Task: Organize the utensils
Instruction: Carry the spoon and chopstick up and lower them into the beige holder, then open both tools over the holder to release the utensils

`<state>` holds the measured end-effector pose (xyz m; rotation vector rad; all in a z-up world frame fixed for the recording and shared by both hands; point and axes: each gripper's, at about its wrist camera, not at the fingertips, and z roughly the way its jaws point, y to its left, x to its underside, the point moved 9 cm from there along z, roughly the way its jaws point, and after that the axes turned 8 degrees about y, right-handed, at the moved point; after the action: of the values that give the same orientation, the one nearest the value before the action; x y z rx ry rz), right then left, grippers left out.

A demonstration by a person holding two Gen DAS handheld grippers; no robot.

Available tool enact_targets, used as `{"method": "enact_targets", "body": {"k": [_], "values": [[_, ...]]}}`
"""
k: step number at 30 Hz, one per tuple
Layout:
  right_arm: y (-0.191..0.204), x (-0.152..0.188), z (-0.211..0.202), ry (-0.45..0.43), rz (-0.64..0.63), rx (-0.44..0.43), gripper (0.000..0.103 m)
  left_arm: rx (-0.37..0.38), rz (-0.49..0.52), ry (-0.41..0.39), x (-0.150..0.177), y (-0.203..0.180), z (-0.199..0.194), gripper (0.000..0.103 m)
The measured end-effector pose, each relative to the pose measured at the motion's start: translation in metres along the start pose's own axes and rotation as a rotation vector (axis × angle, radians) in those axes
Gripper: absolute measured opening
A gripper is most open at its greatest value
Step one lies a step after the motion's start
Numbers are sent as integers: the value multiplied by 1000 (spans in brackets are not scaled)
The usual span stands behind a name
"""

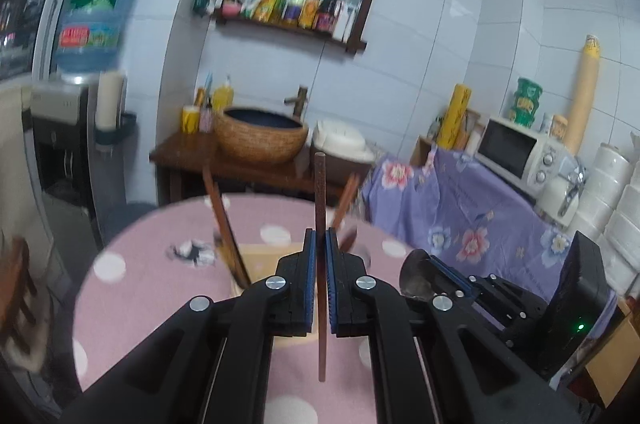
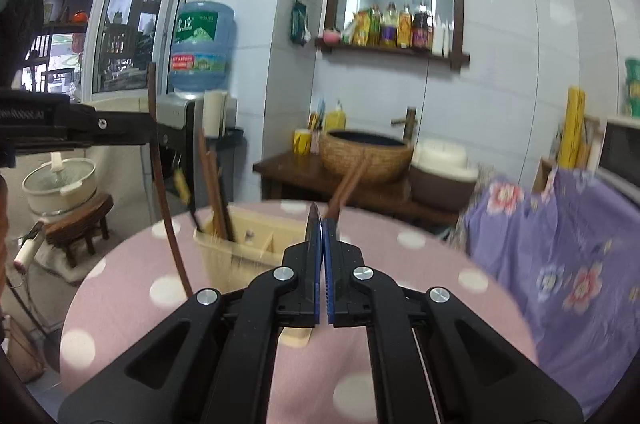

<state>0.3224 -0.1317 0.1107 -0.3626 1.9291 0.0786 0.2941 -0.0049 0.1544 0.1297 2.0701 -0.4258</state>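
While the left gripper (image 1: 320,240) pinches an upright chopstick (image 1: 320,184) and the right gripper (image 2: 322,228) pinches a spoon (image 2: 313,224), lower each straight into the holder (image 2: 240,244) — no tilting — over its own compartment.

Colours and patterns, kitchen corner

Desk (image 1: 168,304): pink cloth, white polka dots. Chopstick (image 1: 320,208): dark reddish-brown. Utensil holder (image 2: 224,256): pale cream-yellow. Left hand-held gripper (image 1: 320,276): black, blue pads (right hand-held gripper (image 2: 322,264) alike). Spoon (image 1: 416,276): silver-grey. Drape (image 1: 452,208): lilac, pink and blue flowers. Basin (image 1: 260,138): woven tan, dark inside.
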Motion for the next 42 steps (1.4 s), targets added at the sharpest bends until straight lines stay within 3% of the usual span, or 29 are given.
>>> {"method": "enact_targets", "body": {"k": [5,9,12,16,24,31,32,33,34,35,36,40,42], "values": [[-2,-87,17,-146,-60,129,2,-103,33,-111,-79,3,-7,6],[2,-110,53,-170,-86,211,2,-154,23,-105,-94,15,18,6],[10,-91,85,-146,-120,251,2,-167,15,-67,-76,24,43,6],[18,-55,108,-103,-122,227,2,-168,10,-13,-43,36,64,6],[28,4,109,-6,-145,160,2,-128,5,80,-3,44,83,6],[27,23,95,5,-138,131,3,-118,-14,131,16,48,92,7],[23,24,92,11,-123,127,4,-119,-11,126,16,47,89,9],[22,26,89,15,-106,121,9,-120,-3,119,16,46,85,19],[18,29,86,24,-83,109,28,-122,9,107,16,44,81,29],[16,31,83,30,-71,99,42,-129,27,89,15,41,74,50],[14,32,79,23,-59,98,62,-141,41,70,15,39,69,60],[4,37,58,-7,-16,99,63,-195,112,15,21,33,47,66],[0,43,48,-4,9,90,72,-204,128,-17,29,34,33,86]]}}
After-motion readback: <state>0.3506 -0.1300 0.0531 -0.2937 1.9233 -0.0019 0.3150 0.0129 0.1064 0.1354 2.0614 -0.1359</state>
